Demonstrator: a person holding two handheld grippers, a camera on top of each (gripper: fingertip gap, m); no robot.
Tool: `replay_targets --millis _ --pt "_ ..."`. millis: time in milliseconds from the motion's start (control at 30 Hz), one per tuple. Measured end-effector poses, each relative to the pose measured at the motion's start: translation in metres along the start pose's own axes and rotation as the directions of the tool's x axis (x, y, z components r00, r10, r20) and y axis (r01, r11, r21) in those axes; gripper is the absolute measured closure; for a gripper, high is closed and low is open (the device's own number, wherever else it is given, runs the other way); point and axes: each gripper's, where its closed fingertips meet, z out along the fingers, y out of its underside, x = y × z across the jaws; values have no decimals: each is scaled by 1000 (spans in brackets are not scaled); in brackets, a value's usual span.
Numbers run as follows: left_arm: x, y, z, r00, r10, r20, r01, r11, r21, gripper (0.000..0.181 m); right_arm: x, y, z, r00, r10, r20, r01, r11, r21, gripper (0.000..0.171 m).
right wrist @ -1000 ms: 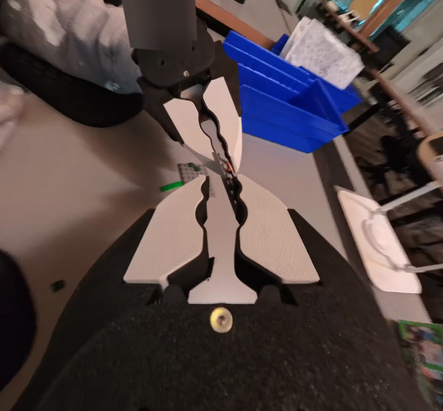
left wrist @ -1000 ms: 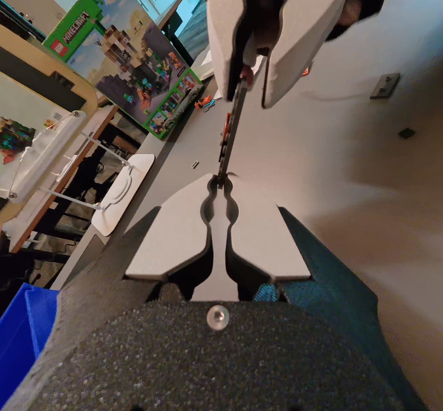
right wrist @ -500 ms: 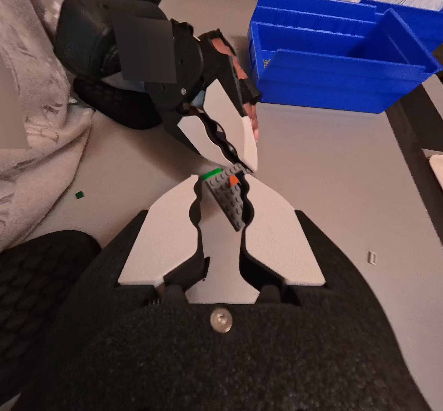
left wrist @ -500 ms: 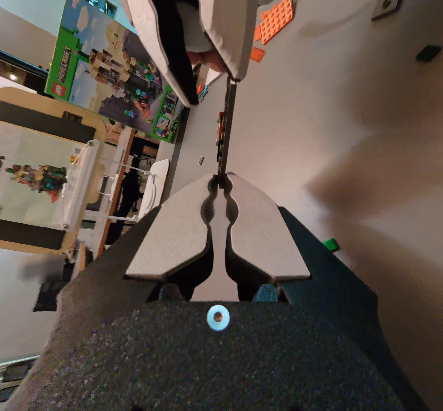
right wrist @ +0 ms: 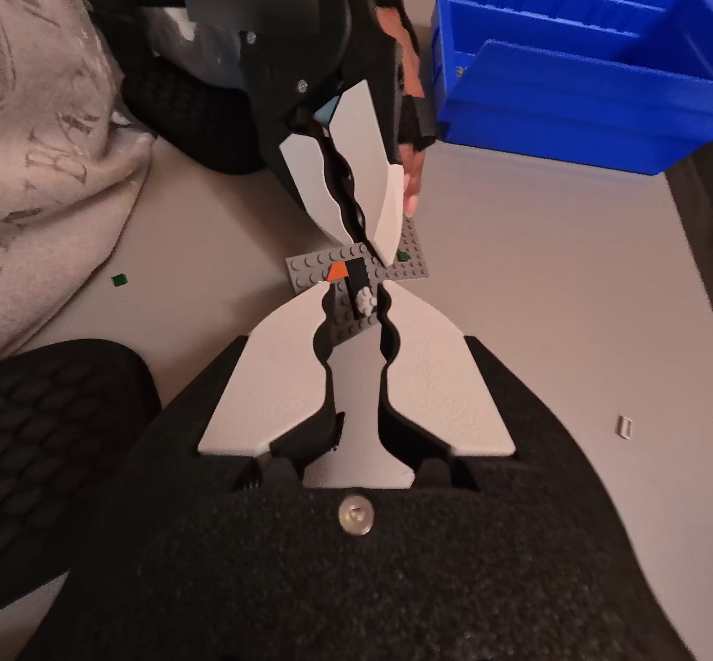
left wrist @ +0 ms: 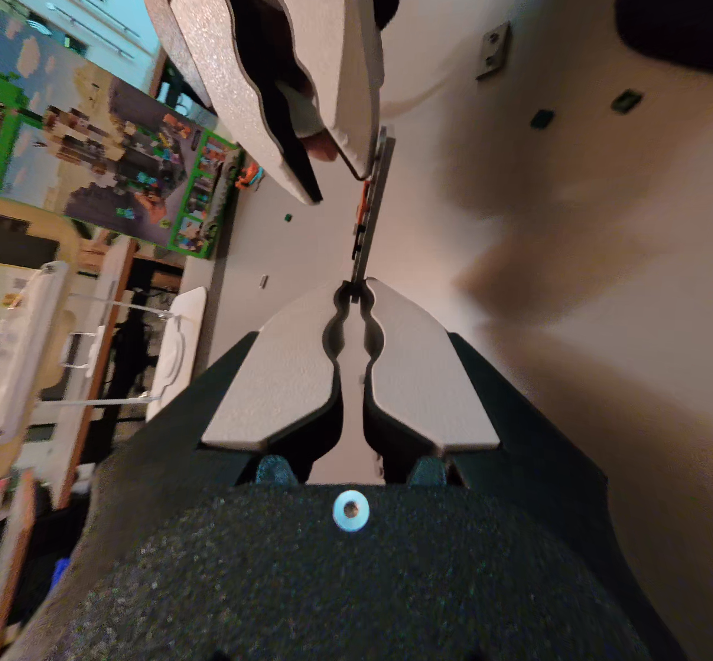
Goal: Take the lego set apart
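A grey studded plate (right wrist: 413, 249) carries an orange piece (right wrist: 337, 270), a black piece (right wrist: 357, 276), a white round piece (right wrist: 366, 300) and a small green piece (right wrist: 402, 255). My left gripper (left wrist: 357, 287) is shut on the plate's edge and holds it above the table; it also shows in the right wrist view (right wrist: 376, 253). In the left wrist view the plate (left wrist: 376, 195) is edge-on. My right gripper (right wrist: 357, 286) is open, with its fingers either side of the black and white pieces. In the left wrist view the right gripper (left wrist: 337, 187) has one finger against the plate.
Blue bins (right wrist: 578, 64) stand at the back right. A lego box (left wrist: 115, 164) and orange pieces (left wrist: 249, 176) lie at the table's far side. Small green tiles (right wrist: 119, 280) (left wrist: 542, 118), a grey piece (left wrist: 492, 50) and a white piece (right wrist: 624, 426) lie loose. A person's sleeve (right wrist: 58, 141) is at left. The left gripper's tips are roughly 4 cm from the right gripper's.
The plate has turned from edge-on to show its studded face to the right wrist camera. The right gripper has come closer over that face. The left gripper keeps its hold.
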Motion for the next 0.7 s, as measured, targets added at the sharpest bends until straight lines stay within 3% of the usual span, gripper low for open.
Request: replay_targets --millis 300,567,700 --pt "20 -15 -6 936 -232 -265 263 961 90 175 -20 -6 1 991 -1 132 -7 998 60 150" --pt "39 -27 -14 767 -365 -528 473 877 80 174 -37 -16 5 975 -19 222 -7 994 113 149" --pt "36 -23 -14 784 -350 -512 457 884 96 175 -27 -13 -1 983 -2 185 -15 996 93 142"
